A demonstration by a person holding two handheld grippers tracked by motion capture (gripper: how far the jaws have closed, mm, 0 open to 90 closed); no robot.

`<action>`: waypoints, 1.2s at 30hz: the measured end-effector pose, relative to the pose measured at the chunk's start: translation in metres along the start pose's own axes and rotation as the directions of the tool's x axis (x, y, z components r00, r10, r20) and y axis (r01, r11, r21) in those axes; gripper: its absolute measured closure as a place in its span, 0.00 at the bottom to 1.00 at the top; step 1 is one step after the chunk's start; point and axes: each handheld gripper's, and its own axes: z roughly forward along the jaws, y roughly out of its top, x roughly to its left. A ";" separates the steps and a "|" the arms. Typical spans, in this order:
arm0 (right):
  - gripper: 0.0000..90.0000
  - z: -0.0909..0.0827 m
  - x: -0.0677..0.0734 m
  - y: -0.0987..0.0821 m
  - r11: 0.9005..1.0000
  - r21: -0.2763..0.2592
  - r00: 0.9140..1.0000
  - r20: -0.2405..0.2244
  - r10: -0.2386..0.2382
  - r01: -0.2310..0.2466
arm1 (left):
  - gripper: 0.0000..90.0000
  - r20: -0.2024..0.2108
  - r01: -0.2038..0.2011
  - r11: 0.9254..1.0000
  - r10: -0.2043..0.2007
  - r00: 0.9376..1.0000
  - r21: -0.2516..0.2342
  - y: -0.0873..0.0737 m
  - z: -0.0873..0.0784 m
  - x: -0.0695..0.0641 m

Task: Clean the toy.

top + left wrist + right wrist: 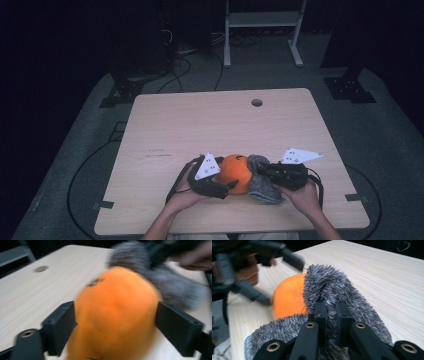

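While the right gripper [331, 312] is pinching the grey fuzzy cloth [352, 302] near the table's front edge, the left gripper [115, 325], jaws spread, is straddling the orange plush [115, 315]; tugging risks dragging it off.

High view dim, dark at its edges — gripper views brighter, with motion blur.
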 end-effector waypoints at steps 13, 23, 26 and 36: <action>0.91 0.000 0.008 0.002 0.998 0.053 0.995 -0.090 -0.038 0.043 | 0.22 0.118 0.037 0.999 -0.032 0.993 -0.038 0.004 0.002 -0.010; 0.91 -0.007 0.005 -0.005 0.991 0.111 0.992 -0.117 -0.056 0.069 | 0.37 0.087 0.022 0.997 -0.029 0.996 0.080 -0.007 0.016 -0.015; 0.91 -0.010 -0.002 -0.008 0.993 0.113 0.995 -0.093 -0.028 0.038 | 0.33 0.118 0.000 0.999 -0.006 0.993 0.052 -0.005 0.010 -0.014; 0.91 -0.002 0.003 -0.009 0.991 0.113 0.982 -0.180 -0.055 0.076 | 0.28 0.144 -0.058 0.998 0.060 0.988 -0.017 -0.004 0.003 -0.013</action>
